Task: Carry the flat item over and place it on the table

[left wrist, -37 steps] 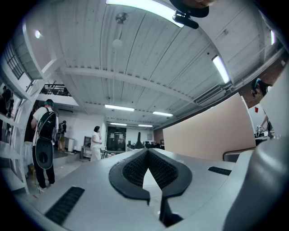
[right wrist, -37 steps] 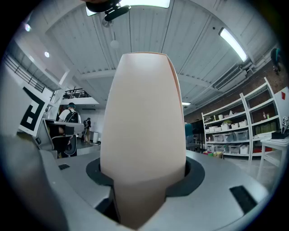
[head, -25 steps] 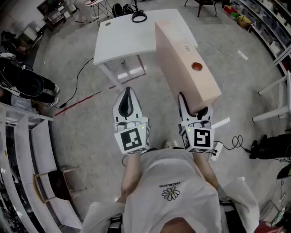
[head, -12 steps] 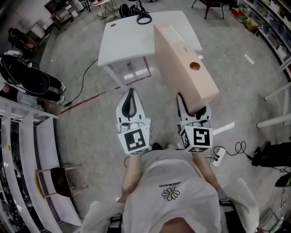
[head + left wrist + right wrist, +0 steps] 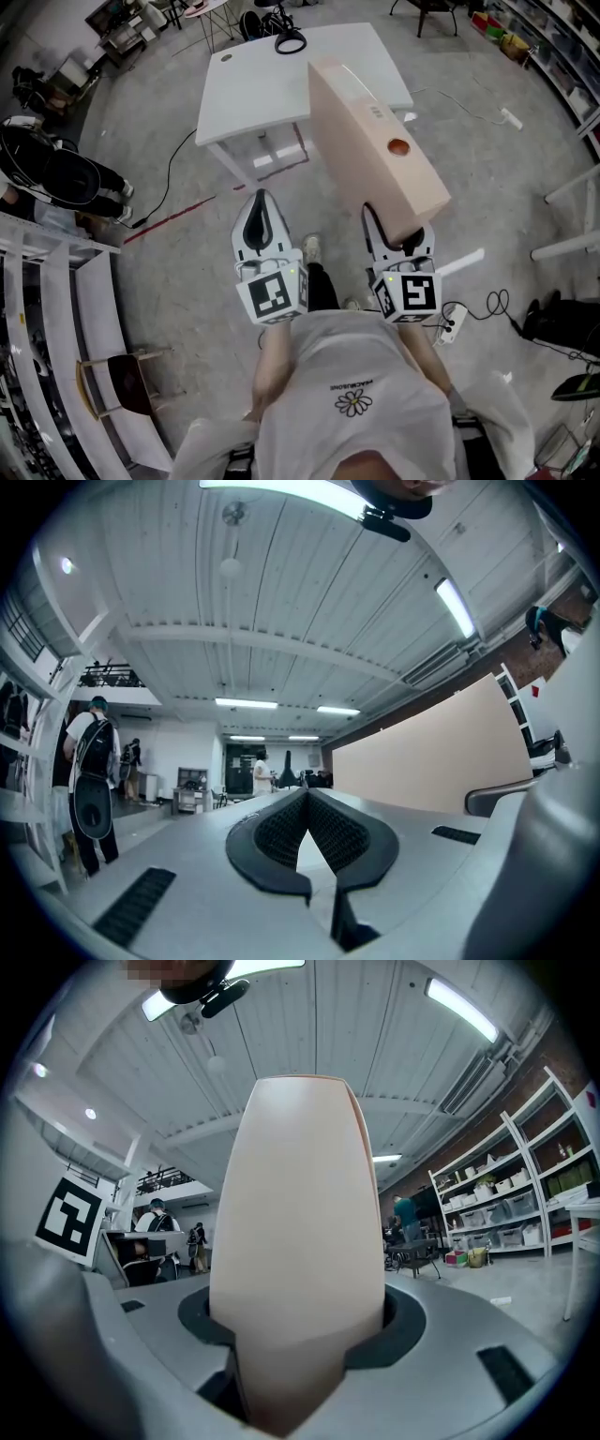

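Observation:
A long, flat beige box (image 5: 375, 150) with a round orange sticker stands on edge in my right gripper (image 5: 394, 230), which is shut on its near end. The box reaches forward, and its far end overlaps the right side of the white table (image 5: 253, 94). In the right gripper view the box (image 5: 300, 1241) fills the space between the jaws. My left gripper (image 5: 260, 202) hangs beside it on the left, shut and holding nothing. Its tips (image 5: 307, 794) meet in the left gripper view, where the box (image 5: 431, 752) shows as a beige wall at the right.
A black ring-shaped thing (image 5: 289, 39) lies at the table's far edge. Shelving (image 5: 47, 309) and a chair (image 5: 122, 380) stand at the left, near a person with a black backpack (image 5: 56, 178). A power strip (image 5: 448, 319) and cables lie on the floor at the right.
The box's far end has swung a little to the left, toward the table. A shoe has come into view between the two grippers. Neither gripper's jaws have changed.

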